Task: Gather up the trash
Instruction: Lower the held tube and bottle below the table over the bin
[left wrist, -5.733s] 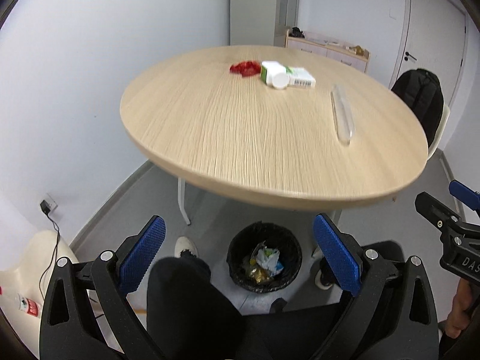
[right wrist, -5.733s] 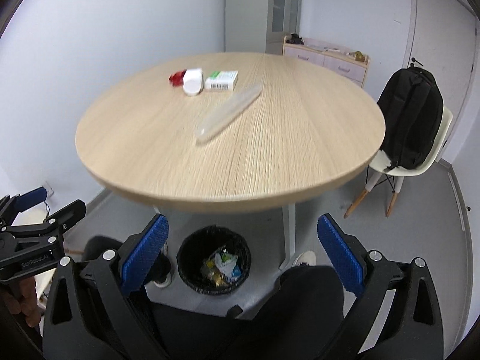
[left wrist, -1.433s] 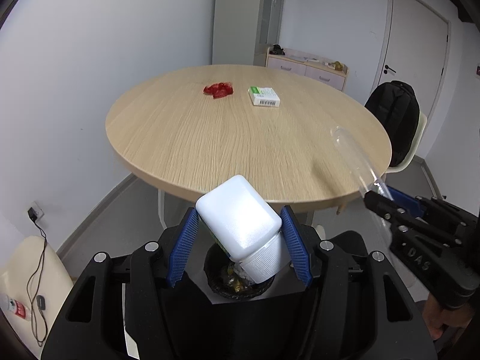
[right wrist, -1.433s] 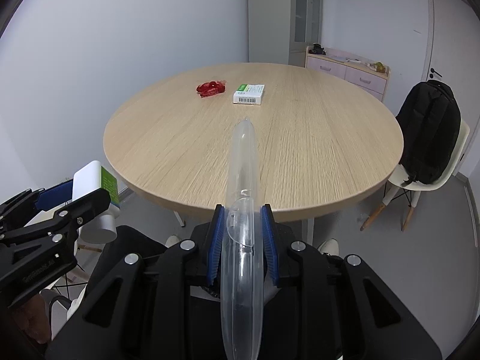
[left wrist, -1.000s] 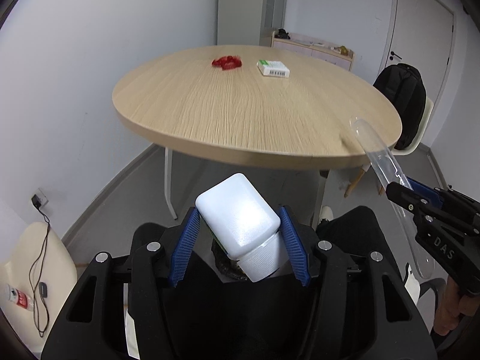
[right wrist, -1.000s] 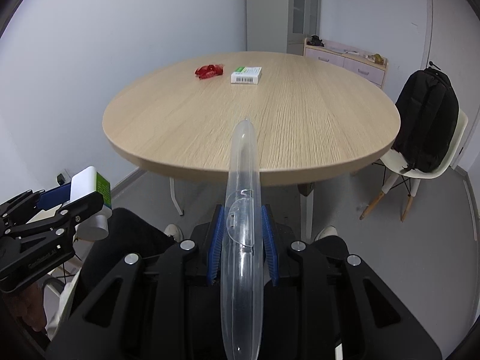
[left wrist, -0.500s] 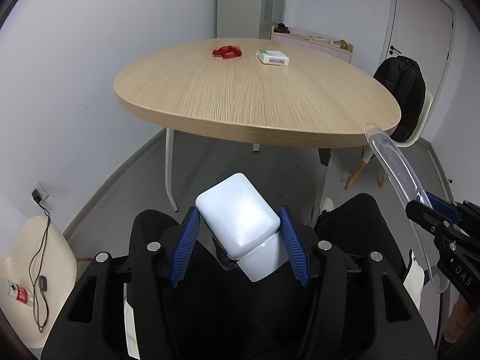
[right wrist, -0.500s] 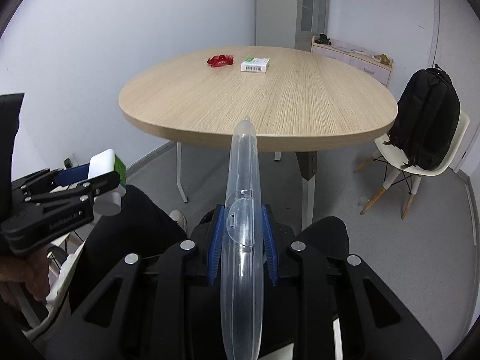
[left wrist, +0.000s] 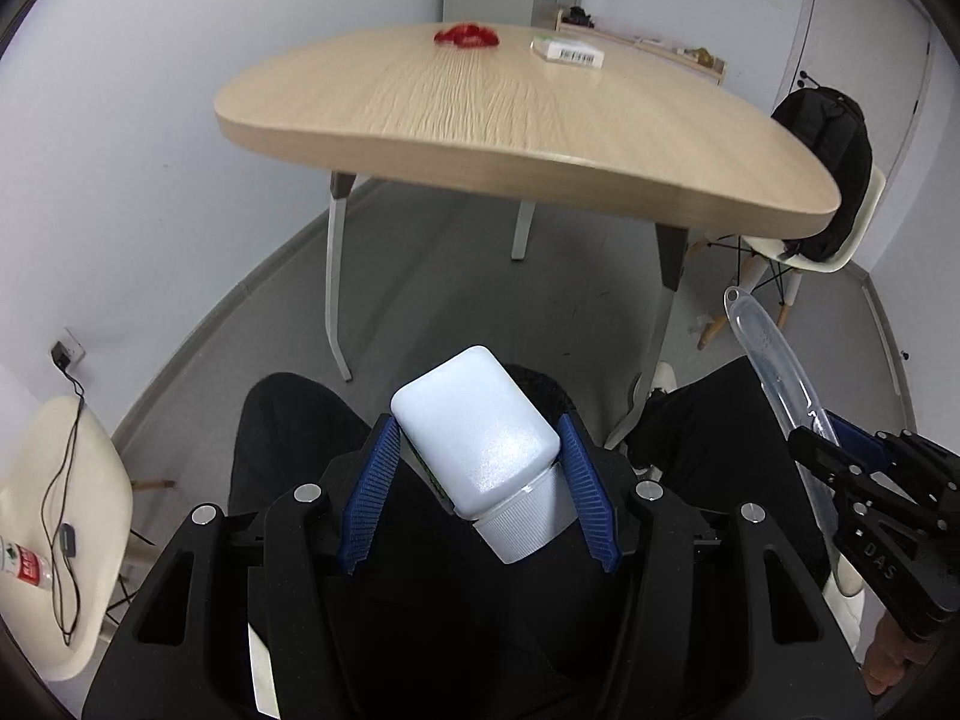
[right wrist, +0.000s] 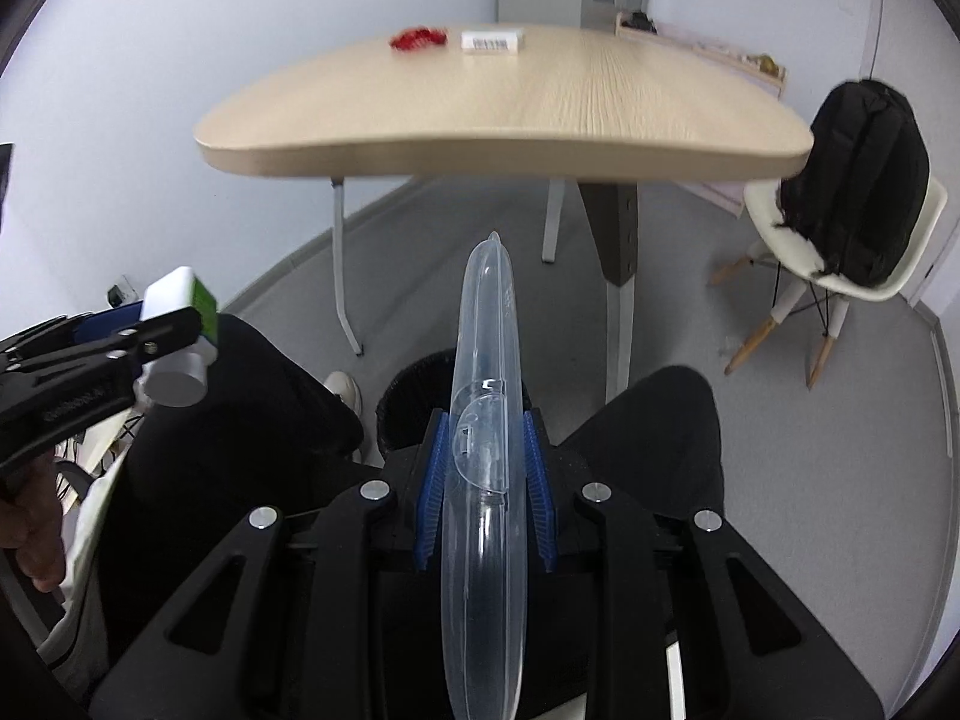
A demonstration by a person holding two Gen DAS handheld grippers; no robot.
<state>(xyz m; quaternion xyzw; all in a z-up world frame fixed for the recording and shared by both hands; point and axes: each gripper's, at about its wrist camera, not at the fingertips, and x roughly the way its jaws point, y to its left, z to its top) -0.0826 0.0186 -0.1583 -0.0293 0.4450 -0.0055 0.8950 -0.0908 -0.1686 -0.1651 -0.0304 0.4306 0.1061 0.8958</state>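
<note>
My left gripper [left wrist: 477, 468] is shut on a white bottle [left wrist: 480, 438] with a ribbed cap, held low in front of the round wooden table [left wrist: 510, 114]. It also shows in the right wrist view [right wrist: 180, 330], where a green label shows. My right gripper [right wrist: 485, 468] is shut on a long clear plastic tube [right wrist: 485, 420], which also shows in the left wrist view [left wrist: 774, 372]. The black trash bin [right wrist: 414, 396] sits on the floor just beyond both grippers, mostly hidden by them. A red wrapper [left wrist: 467, 36] and a small white box [left wrist: 570, 52] lie on the table's far side.
The person's black-trousered legs [left wrist: 288, 426] flank the bin. A white chair with a black backpack [right wrist: 858, 204] stands at the right. Another pale chair with a cable [left wrist: 60, 516] is at the left. Table legs [left wrist: 336, 282] stand ahead on the grey floor.
Both grippers have dropped below the table's edge, each still holding its item. The table now sits higher in both views and the bin's rim shows behind the tube.
</note>
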